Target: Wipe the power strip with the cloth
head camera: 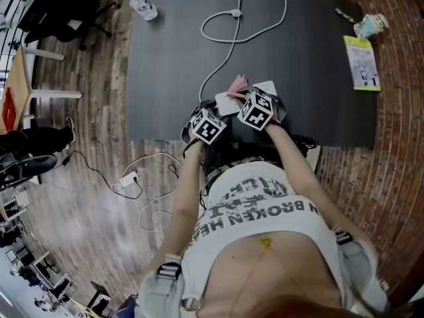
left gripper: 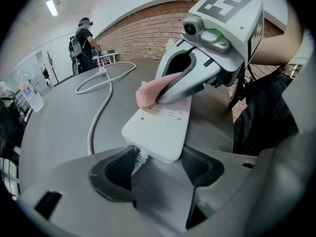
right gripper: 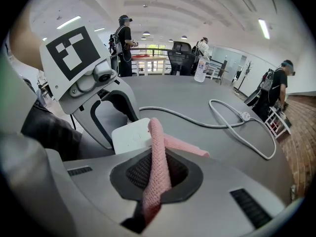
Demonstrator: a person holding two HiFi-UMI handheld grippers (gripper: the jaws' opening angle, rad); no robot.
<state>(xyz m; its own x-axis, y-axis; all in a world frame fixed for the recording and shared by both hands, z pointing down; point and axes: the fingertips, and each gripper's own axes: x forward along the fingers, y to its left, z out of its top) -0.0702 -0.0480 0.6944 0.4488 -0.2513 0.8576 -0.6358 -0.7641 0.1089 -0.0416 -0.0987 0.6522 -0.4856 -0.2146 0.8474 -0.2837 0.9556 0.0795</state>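
Right at the near edge of the dark table (head camera: pixel 172 58), the left gripper (left gripper: pixel 159 168) has its jaws clamped on the cable end of the white power strip (left gripper: pixel 159 125), one pad against each long side. The strip lies flat with its sockets up and reaches away from that gripper. Just beyond, the right gripper (right gripper: pixel 157 176) comes in from the opposite side. Its jaws are closed on a pink cloth (right gripper: pixel 158 149), which stands up between them as a folded band. The cloth's free end lies on the strip's socket face under the gripper's tip. From the clamped end, a white cable (head camera: pixel 221 65) runs across the table. It curls into a loop and ends in a plug (head camera: pixel 234 12) near the far edge. A water bottle (head camera: pixel 143 6) lies at the far left corner. A yellow-green booklet (head camera: pixel 362 63) rests by the right edge, well apart from the strip.
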